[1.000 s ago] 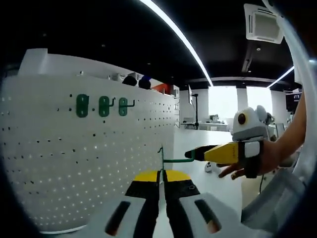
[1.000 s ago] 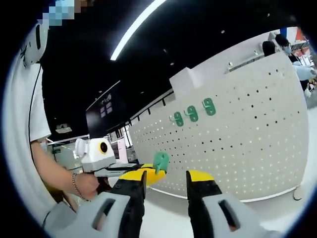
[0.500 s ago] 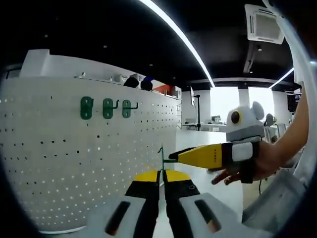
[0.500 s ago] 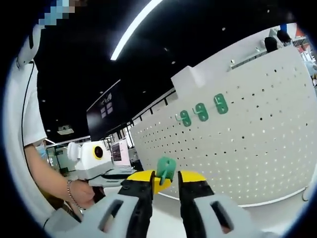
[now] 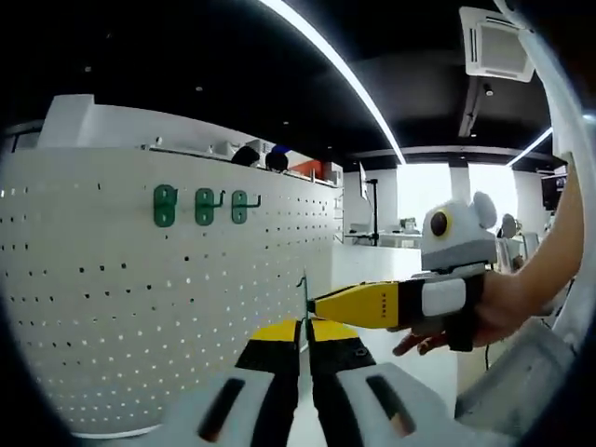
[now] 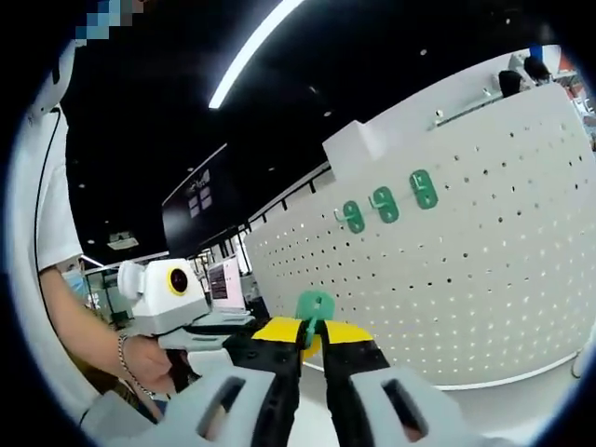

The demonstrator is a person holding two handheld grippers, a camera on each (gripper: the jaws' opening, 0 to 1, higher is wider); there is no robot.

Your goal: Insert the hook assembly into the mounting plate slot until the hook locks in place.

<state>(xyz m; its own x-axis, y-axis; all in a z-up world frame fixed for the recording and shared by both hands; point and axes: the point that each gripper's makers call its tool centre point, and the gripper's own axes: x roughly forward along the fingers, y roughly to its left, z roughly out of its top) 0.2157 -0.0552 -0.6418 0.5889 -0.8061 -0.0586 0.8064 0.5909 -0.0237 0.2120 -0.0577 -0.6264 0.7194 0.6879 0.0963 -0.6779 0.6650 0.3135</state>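
Note:
A small green hook assembly [image 6: 315, 305] shows its oval plate just above my right gripper's [image 6: 312, 330] jaws, which are shut on it. In the left gripper view the same piece is a thin green edge [image 5: 304, 296] standing up from my left gripper [image 5: 304, 326], also shut on it. The right gripper [image 5: 318, 304] reaches in from the right and its yellow tip meets that edge. My left gripper [image 6: 223, 326] comes in from the left in the right gripper view. The white pegboard mounting plate [image 5: 121, 317] stands behind, apart from the held piece.
Three green hooks [image 5: 204, 206] hang in a row high on the pegboard [image 6: 484, 270]. A person's hand [image 5: 489, 307] and forearm [image 6: 88, 335] hold the grippers. A white floor runs along the board's foot, with desks and bright windows [image 5: 419, 191] far behind.
My right gripper, open a second ago, has moved in along the hook's green wire and shut on the piece at the plate. The left gripper has kept its hold.

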